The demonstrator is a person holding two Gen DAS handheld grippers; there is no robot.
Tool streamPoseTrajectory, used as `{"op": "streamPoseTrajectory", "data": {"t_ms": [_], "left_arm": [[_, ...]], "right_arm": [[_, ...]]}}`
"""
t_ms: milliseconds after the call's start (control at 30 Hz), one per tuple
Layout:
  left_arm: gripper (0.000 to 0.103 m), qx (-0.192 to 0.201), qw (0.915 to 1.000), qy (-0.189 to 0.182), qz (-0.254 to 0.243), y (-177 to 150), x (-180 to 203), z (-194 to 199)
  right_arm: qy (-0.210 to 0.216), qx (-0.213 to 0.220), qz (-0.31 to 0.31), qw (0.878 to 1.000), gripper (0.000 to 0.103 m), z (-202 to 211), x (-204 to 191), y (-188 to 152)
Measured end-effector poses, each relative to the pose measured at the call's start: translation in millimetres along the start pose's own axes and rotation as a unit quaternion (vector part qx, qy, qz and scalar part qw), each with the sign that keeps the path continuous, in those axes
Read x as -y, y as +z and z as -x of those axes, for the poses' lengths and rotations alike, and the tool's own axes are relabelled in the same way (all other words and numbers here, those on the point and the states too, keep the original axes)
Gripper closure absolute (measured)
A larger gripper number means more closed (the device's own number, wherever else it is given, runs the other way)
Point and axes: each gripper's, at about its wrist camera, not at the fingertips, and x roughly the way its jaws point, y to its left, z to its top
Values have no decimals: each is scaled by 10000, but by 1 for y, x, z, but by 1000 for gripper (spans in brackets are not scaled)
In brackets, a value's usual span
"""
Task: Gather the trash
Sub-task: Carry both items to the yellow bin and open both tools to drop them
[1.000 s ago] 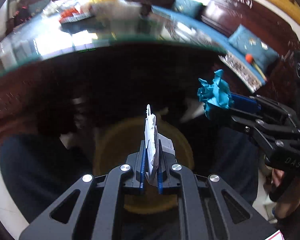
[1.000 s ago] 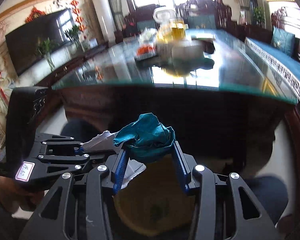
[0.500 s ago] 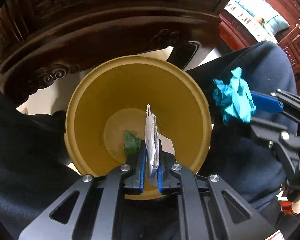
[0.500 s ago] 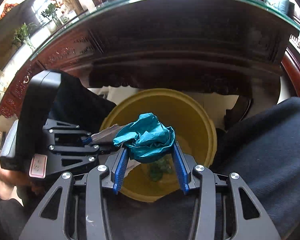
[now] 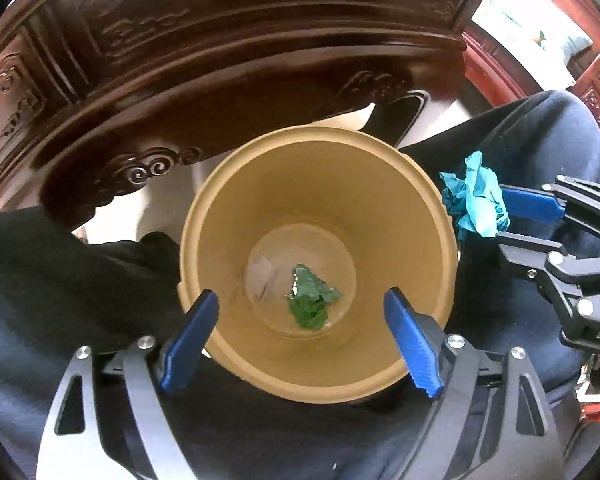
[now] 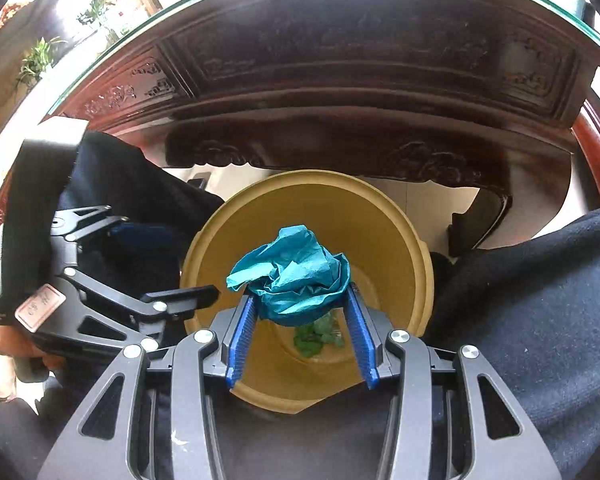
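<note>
The left claw (image 5: 302, 312) hangs over the mouth of a tan bin (image 5: 428, 200) with its blue fingers (image 5: 190, 332) spread wide and nothing between them. At the bottom of the bin lies a crumpled green scrap (image 5: 310, 298), and just beside it a pale, flat piece (image 5: 260, 276) that is too faint to identify. The right claw (image 6: 298, 306) is closed part-way on a crumpled teal paper wad (image 6: 294, 276), which bulges up from between the blue pads (image 6: 240, 334). In the right wrist view the wad sits above the bin opening; in the left wrist view it appears just outside the right rim, so how far over the bin it hangs cannot be told. The bin stands on the floor between the person's dark-trousered legs (image 6: 540, 300), in front of the carved dark wooden table (image 6: 340, 80), whose glass top edge (image 6: 180, 4) shows above.
</note>
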Motion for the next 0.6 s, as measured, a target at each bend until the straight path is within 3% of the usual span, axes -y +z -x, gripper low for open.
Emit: {"op": "streamPoseTrajectory", "data": {"t_ms": [267, 367, 400, 433, 600], "left_arm": [[19, 312, 9992, 137, 227, 8, -15, 21], [17, 420, 9985, 227, 263, 9, -18, 27], [16, 441, 9984, 234, 279, 10, -19, 29], [16, 461, 9982, 237, 288, 10, -20, 30], [16, 517, 9979, 240, 322, 10, -22, 33]], "right_arm": [[31, -73, 115, 9999, 59, -4, -6, 3], [86, -54, 122, 9999, 49, -4, -7, 5], [85, -25, 110, 9999, 37, -2, -8, 5], [43, 24, 107, 9999, 32, -1, -8, 5], [31, 51, 187, 9998, 31, 2, -12, 8]]}}
